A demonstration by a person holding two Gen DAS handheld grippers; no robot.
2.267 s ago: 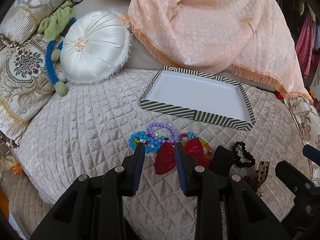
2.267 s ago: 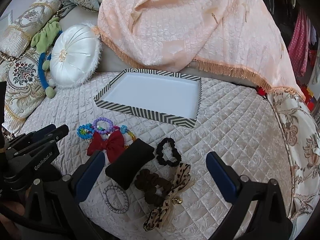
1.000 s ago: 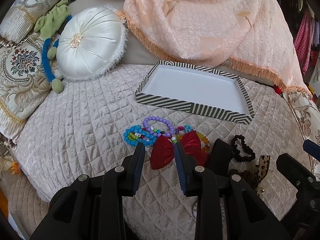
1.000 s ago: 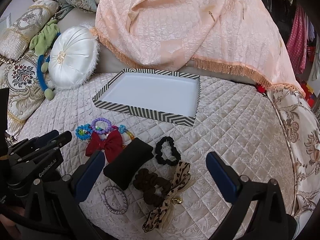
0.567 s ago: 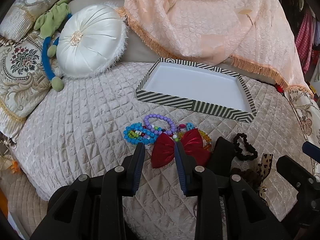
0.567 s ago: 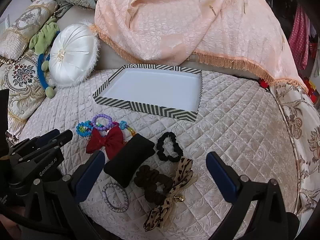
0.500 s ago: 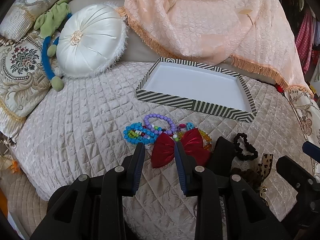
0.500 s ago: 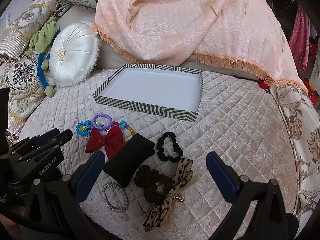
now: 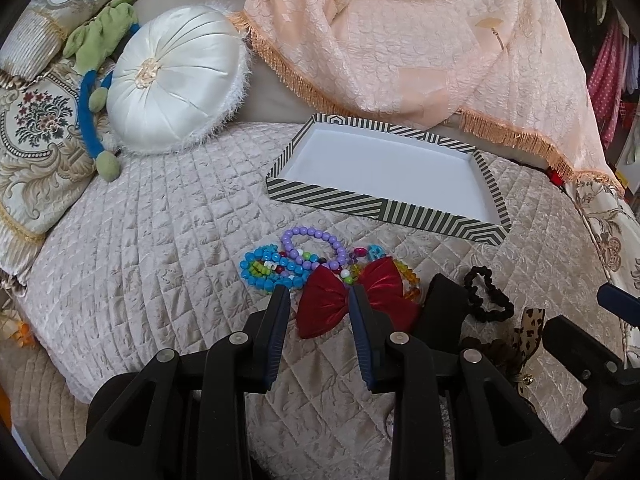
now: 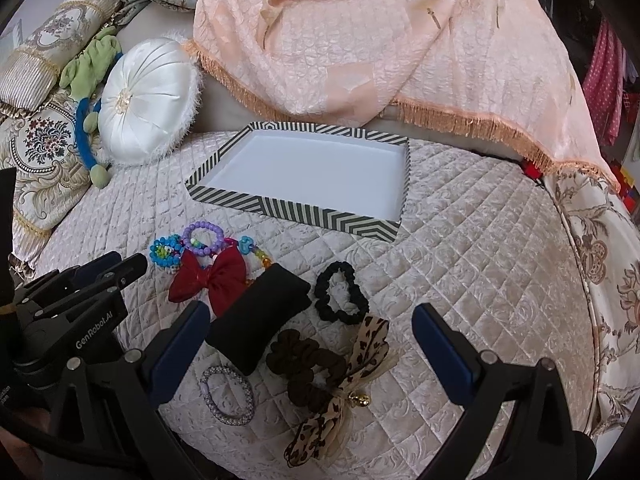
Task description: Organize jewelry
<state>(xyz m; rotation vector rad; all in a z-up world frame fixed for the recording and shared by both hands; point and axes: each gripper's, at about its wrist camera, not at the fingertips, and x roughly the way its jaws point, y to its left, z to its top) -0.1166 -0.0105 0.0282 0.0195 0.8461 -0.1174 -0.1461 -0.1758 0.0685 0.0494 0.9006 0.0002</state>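
Note:
A striped tray [image 9: 384, 206] with a bare white floor lies on the quilted bed. In front of it sit blue and purple bead bracelets [image 9: 272, 268] and a red velvet bow [image 9: 384, 284]. My left gripper [image 9: 318, 300] hovers just short of the bow, open, with nothing between its fingers. My right gripper [image 10: 310, 312] stands wide open above a black cushion pad [image 10: 260, 312], a brown scrunchie [image 10: 304, 364], a leopard-print bow [image 10: 360, 360] and a silver hair tie [image 10: 224, 418]. A black scrunchie [image 10: 338, 316] lies beyond them.
A round white satin cushion [image 9: 172, 84], a green and blue plush toy [image 9: 100, 40] and patterned pillows [image 9: 36, 120] crowd the left. A peach fringed throw [image 9: 420, 40] drapes behind the tray. The bed's edge drops away near both grippers.
Both grippers hover almost where they were, with jaws unchanged. No item on the bed has moved.

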